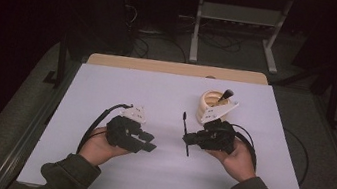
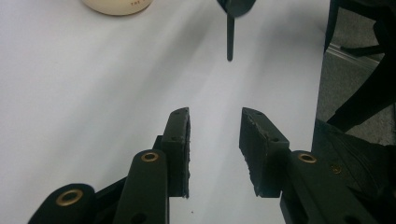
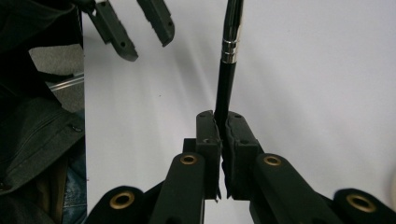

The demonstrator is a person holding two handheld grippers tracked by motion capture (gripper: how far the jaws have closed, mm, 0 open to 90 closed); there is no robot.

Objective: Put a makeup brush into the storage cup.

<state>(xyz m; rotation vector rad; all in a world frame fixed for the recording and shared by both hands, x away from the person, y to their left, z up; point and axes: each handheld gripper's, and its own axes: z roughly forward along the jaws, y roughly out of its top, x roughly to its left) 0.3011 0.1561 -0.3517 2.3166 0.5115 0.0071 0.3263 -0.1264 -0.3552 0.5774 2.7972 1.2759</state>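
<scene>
Right gripper (image 1: 190, 139) clamped on thin black brush (image 1: 185, 132), jaws fully closed on its handle, held above white table (image 1: 106, 90) mid-surface toward right edge. Left gripper (image 1: 149, 142) partly open, nothing between jaws, near front-left. Cream holder (image 1: 208, 103) with another brush sits toward far-right corner.

High view fixed above the person's side, facing forward and down over the whole white table (image 1: 105, 95), left gripper view low and close across that surface, right gripper view equally close, both gripper views sharing the thin black brush (image 3: 224, 88).
</scene>
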